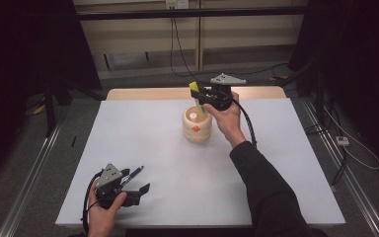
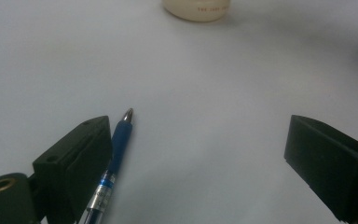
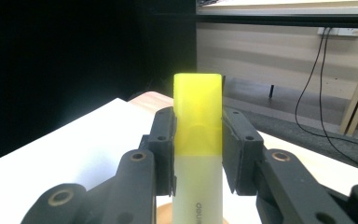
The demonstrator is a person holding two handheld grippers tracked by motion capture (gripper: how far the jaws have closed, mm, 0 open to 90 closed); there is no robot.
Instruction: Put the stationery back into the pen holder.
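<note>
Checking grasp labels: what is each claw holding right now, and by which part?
Right claw is clamped on the yellow-capped highlighter, near its cap end, just above the cream holder. Left claw holds nothing: jaws wide open, blue pen lying beside one jaw.

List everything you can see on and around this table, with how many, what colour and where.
highlighter: one, yellow cap on a pale body, clamped in the right tongs above the holder
holder: one, cream with an orange mark, far middle of the table
pen: one, blue with a silver tip, lying near-left against one jaw of the left tongs
table: one, white top with a wooden far edge
cables: several, black, on the floor and the back wall
right tongs: black, shut on the highlighter
left tongs: black, open, low over the table
hands: two, one on each tongs
</note>
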